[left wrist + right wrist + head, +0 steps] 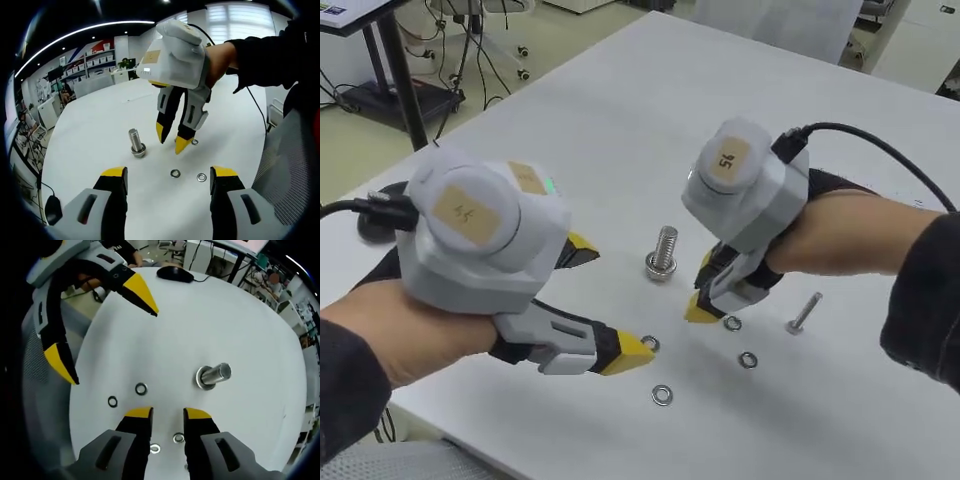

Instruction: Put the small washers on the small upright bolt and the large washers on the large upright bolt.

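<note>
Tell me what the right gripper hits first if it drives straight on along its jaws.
Probably the table, right by the washer lying between the open jaws of the right gripper; the large bolt stands off to the side. Depth is unclear.

Grey left gripper (pixel 611 297) and right gripper (pixel 170 140) have yellow-tipped fingers (pixel 630 352); table (pixel 620 130) white.

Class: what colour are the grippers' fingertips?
Yellow fingertips, best in the left gripper view.

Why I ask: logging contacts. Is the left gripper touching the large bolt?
Apart. Left gripper view shows bare table between the left gripper and the large bolt.
</note>
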`<state>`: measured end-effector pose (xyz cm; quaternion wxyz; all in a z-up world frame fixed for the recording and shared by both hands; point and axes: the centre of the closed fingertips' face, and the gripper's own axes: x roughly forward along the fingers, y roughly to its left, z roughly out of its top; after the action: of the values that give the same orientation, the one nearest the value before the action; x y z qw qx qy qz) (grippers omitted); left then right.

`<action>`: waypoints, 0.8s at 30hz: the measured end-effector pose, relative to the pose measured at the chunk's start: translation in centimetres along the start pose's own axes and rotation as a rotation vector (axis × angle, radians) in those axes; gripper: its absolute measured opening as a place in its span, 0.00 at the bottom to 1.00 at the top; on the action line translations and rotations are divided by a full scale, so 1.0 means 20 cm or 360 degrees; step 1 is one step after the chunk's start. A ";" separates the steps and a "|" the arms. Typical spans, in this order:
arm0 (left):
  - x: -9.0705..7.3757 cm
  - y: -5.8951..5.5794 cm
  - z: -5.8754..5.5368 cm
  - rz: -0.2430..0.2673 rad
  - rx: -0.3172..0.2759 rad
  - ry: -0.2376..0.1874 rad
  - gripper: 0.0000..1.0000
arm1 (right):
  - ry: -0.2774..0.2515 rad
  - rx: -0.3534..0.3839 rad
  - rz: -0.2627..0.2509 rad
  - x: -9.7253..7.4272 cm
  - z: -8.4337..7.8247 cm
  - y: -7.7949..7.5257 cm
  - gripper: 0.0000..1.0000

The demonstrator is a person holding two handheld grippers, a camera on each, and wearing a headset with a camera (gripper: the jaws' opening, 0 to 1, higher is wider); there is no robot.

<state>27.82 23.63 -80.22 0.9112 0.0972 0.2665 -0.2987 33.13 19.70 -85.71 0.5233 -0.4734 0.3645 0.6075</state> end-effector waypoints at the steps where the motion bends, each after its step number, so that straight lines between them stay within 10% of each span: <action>1: 0.00 0.00 0.00 0.0000 -0.0001 0.0000 0.66 | 0.0001 -0.0014 0.0010 0.01 0.01 0.02 0.25; 24: -0.01 0.00 0.00 -0.0004 -0.0006 0.0007 0.66 | 0.0044 -0.0137 0.0141 0.13 0.09 0.19 0.23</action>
<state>27.65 23.79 -80.18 0.9105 0.0957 0.2691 -0.2991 29.01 21.36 -87.98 0.4700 -0.4872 0.3659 0.6386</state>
